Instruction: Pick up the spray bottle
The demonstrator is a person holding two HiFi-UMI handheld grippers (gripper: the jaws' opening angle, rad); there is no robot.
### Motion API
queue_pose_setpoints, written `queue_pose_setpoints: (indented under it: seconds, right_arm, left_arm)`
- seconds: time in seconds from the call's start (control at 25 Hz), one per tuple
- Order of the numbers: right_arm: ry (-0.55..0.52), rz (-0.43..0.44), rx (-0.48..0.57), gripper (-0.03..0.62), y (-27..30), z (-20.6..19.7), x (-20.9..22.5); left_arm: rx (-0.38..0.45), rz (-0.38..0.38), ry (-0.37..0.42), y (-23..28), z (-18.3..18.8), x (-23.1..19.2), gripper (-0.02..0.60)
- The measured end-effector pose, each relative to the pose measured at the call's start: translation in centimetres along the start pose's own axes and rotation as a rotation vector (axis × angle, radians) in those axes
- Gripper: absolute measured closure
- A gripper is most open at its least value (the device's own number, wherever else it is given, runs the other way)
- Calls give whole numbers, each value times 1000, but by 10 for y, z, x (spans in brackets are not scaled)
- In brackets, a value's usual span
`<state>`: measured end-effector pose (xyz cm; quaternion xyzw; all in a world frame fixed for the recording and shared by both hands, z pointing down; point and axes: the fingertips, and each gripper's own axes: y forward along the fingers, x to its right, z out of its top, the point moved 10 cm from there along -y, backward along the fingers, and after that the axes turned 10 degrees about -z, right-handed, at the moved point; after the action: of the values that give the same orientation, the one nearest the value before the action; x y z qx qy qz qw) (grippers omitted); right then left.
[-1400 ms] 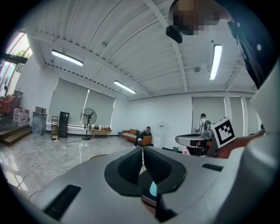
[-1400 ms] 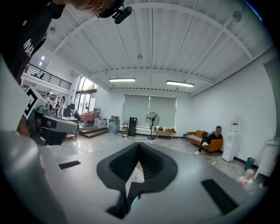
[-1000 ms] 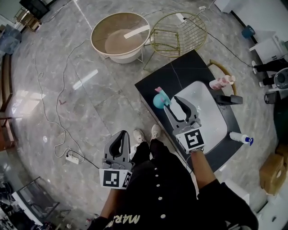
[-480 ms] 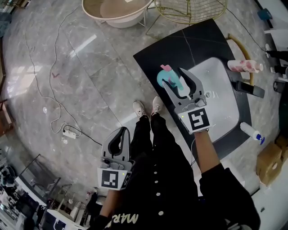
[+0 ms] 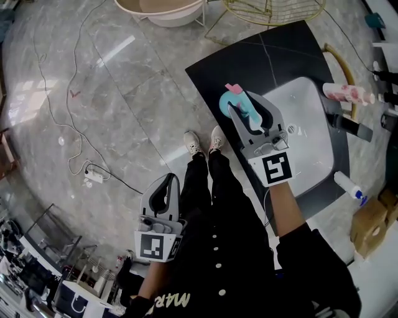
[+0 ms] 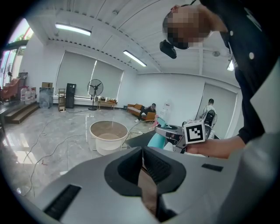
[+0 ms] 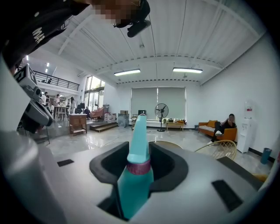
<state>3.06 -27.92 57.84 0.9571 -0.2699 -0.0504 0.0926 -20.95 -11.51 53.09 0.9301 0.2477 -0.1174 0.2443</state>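
Note:
The teal spray bottle (image 5: pixel 225 104), with a pink trigger, stands on the near left part of the black counter (image 5: pixel 217 68). My right gripper (image 5: pixel 247 107) reaches over the counter and straddles the bottle. In the right gripper view the bottle's neck and pink ring (image 7: pixel 139 166) fill the gap, and the closing jaws press on both sides. My left gripper (image 5: pixel 168 180) hangs low beside the person's leg, away from the counter. It is shut with nothing in it (image 6: pixel 142 153). The left gripper view also shows the bottle (image 6: pixel 156 140) from the side.
A white sink (image 5: pixel 305 124) is set in the counter. Behind it lie a pink bottle (image 5: pixel 348 93) and a black item (image 5: pixel 351 127), with a white bottle (image 5: pixel 348 186) at the right. A beige tub (image 5: pixel 161 9), a wire basket (image 5: pixel 273 9), floor cables and a power strip (image 5: pixel 93 177) lie around.
My right gripper has come down round the spray bottle and narrowed onto it. My left gripper has sunk a little beside the leg. The head view has shifted toward the counter.

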Motion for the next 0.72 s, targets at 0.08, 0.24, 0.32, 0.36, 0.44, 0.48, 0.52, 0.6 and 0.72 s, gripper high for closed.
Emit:
queue_pose_setpoints:
  seconds: [0.08,0.24,0.32,0.36,0.44,0.48,0.52,0.6,0.72]
  right_arm:
    - [0,7,-6,457,-1,2,-1]
    - [8,10,-1,457,1,18,2]
    - [17,15,23,457,0,33,3]
    - [13,19,33,457,-2,42,2]
    - [-15,24,56,457,-6,61,0]
    - [-31,24,71,457,-8,71,0]
    - [-41,22,87,457,-10,82,0]
    - [-38,20,113,458,-17,103,0]
    - [-26,17,125,459,-32,129,-3]
  left_arm:
    - [-4,4,13,0,4,1,561]
    - [38,6,45,4,24,0,561]
    - [67,-1,68,3,38,3,561]
    - [84,-5,80,1,45,5,561]
    - [111,-9,109,-3,59,7,561]
    - [125,-11,125,-4,67,8,561]
    - [139,-14,141,-4,74,8,561]
    - [158,-19,173,-4,88,11,561]
    - [188,-26,206,-6,108,16,561]
